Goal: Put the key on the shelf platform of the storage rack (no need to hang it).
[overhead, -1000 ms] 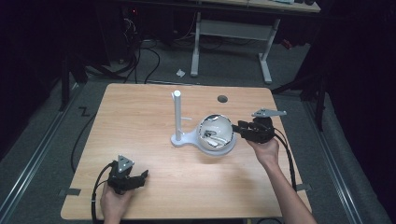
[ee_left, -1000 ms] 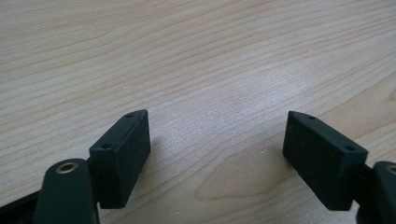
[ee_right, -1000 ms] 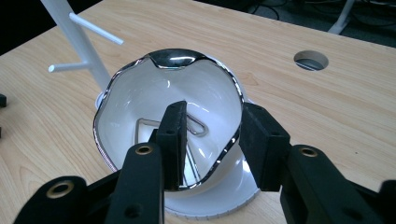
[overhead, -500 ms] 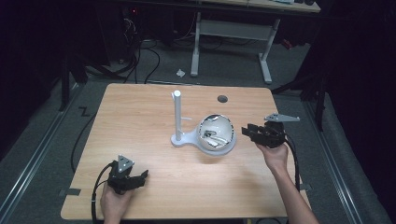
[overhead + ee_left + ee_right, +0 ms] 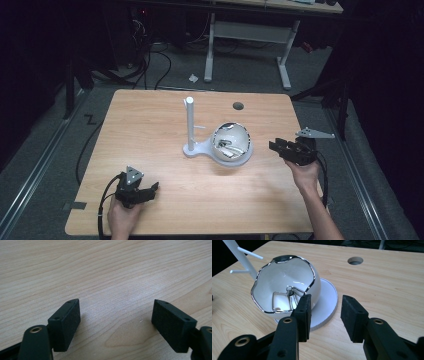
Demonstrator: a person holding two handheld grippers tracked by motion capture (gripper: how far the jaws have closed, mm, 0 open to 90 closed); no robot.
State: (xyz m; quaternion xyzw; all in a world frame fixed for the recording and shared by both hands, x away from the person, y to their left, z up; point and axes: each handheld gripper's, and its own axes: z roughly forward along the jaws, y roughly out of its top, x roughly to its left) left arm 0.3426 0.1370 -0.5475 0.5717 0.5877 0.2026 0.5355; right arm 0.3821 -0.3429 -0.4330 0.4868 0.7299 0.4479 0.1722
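A: Where is the bowl (image 5: 232, 145)?

B: It sits on the round white base of a stand (image 5: 192, 131), a little right of the middle of the table (image 5: 150, 125). It is white inside with a wavy, shiny silver rim, and it tips toward the right edge of the table. In the right gripper view a small metal piece (image 5: 287, 300) lies at the bottom of it; I cannot tell what it is.

A: And the stand?

B: A thin white post rises upright from the left end of the base, with short pegs sticking out of its side. A round hole (image 5: 238, 106) is cut in the table near the far edge, behind the bowl.

A: The right gripper (image 5: 292, 150)?

B: It is near the right edge of the table, beside the bowl but apart from it, and it points at the bowl. Its jaws stand at a narrow gap with nothing between them; only bare table shows there.

A: The left gripper (image 5: 137, 192)?

B: It is held low near the front left corner of the table, well apart from the bowl. Its jaws are spread wide over bare wood and hold nothing.
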